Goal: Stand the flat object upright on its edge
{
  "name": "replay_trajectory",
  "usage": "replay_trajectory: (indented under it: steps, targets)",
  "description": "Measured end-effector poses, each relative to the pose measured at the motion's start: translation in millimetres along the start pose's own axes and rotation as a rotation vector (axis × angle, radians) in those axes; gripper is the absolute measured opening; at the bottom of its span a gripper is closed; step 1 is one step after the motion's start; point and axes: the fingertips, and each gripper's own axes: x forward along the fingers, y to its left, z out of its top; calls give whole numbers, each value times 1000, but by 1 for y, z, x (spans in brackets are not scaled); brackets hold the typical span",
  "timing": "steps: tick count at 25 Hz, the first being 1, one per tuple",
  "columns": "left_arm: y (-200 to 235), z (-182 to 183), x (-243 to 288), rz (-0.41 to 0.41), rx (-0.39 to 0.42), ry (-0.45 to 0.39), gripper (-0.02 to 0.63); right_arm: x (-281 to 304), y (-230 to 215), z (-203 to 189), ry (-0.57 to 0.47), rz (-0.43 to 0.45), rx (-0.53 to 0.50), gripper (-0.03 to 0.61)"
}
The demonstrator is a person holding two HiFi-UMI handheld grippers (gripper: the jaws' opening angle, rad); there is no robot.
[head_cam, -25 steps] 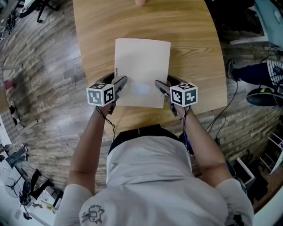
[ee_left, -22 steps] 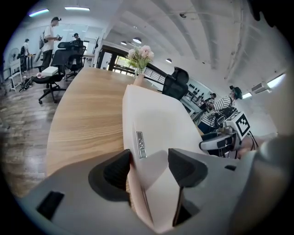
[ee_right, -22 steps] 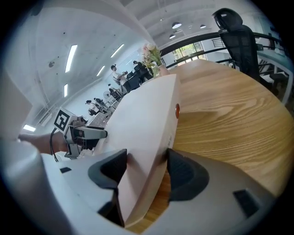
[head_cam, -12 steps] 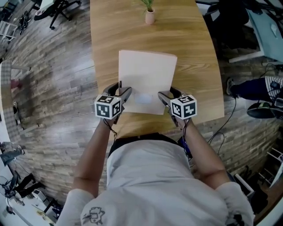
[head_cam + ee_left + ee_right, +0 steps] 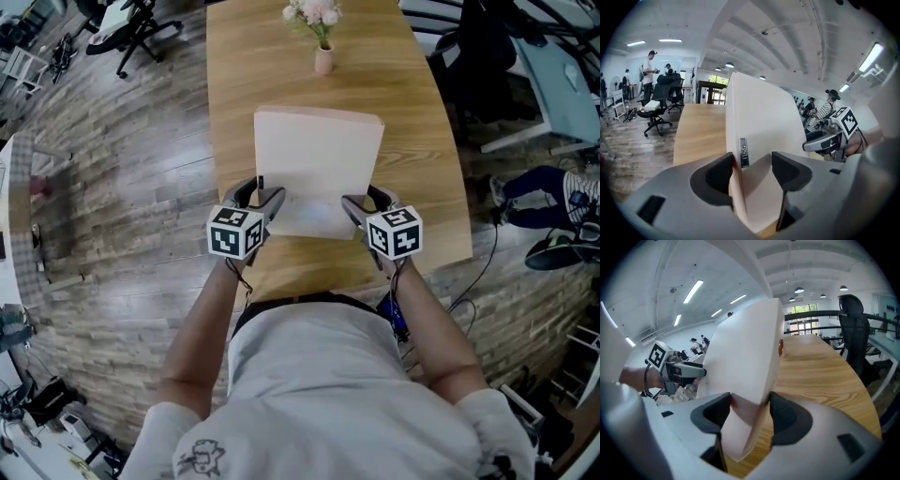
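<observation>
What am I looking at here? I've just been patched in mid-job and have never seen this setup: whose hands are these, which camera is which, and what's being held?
There is no robot arm here: a person holds a hand-held claw in each hand. The head view comes from a camera on the person's head, looking steeply down. The left claw shows at its left and the right claw at its right, each carrying a black-and-white marker cube. The other two views come from cameras riding on each claw, looking along its jaws. On the light wooden table, a small pink vase of flowers stands at the far end. Both claws are clamped on the near sides of a thin flat white rectangular box, held at a tilt and not yet upright on its edge.
</observation>
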Motion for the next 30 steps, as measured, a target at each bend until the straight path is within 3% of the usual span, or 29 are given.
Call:
replay_trajectory:
  steps: [17, 21, 30]
  targets:
    - [-4, 71, -18, 61, 162, -201, 265, -23, -2, 70, -168, -122, -195, 268]
    - [-5, 72, -12, 75, 200, -211, 265, -18, -9, 69, -173, -150, -209, 267]
    - [-2, 46, 8, 97, 204, -204, 264, -3, -21, 46, -157, -192, -259, 267]
